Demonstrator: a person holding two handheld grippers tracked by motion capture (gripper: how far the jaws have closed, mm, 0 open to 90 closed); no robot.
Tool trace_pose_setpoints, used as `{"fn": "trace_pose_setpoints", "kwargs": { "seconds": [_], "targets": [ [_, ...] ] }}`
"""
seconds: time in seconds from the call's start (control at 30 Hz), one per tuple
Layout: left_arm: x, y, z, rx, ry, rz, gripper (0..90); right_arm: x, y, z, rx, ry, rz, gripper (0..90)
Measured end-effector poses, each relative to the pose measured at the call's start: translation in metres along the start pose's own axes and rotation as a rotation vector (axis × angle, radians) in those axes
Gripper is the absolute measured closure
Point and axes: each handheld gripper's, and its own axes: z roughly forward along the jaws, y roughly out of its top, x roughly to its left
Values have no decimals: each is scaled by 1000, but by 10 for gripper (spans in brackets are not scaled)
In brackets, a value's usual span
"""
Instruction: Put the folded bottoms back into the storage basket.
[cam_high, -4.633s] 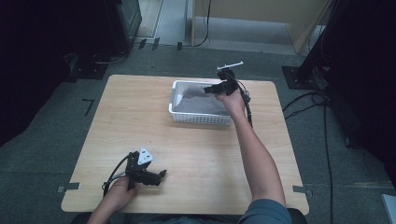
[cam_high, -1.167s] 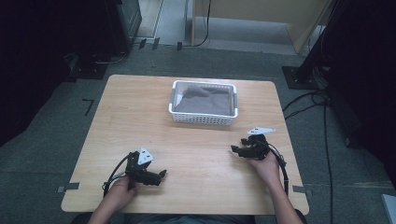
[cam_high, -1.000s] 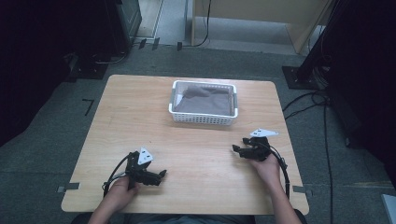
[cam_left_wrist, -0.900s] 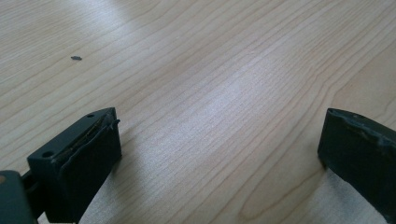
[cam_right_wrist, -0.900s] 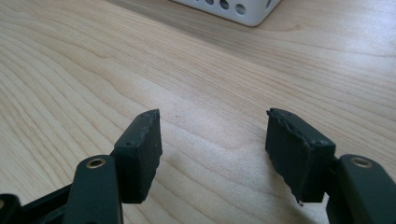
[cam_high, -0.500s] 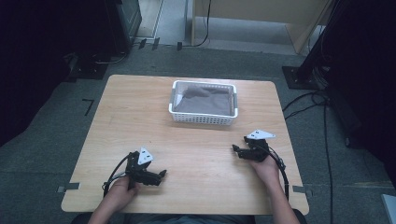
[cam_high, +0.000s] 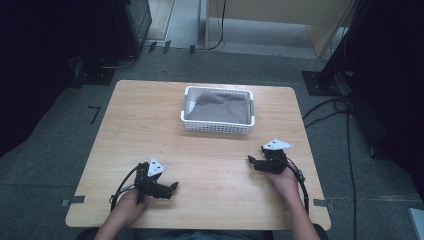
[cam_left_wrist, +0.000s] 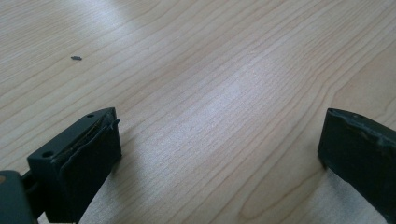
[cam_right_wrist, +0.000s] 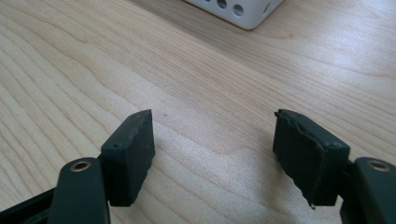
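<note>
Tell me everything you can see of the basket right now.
The basket is white, rectangular, plastic-looking, with rows of small holes in its walls. It sits flat on the table, toward the far edge. A dark grey cloth lies crumpled inside, covering its floor. Neither gripper touches it.

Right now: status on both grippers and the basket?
Left gripper open, empty, low over the wooden table. Right gripper open, empty, jaws just been opening. White perforated plastic basket holds dark grey cloth, far side. Nothing in the way.
</note>
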Motion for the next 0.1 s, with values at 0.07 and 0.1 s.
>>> {"fn": "trace_pose_setpoints", "kwargs": {
  "seconds": [0.07, 0.1],
  "targets": [
    [0, 0, 0, 0, 0, 0, 0, 0, 0, 0, 2, 0, -2, 270],
    [0, 0, 0, 0, 0, 0, 0, 0, 0, 0, 2, 0, -2, 267]
  ]
}}
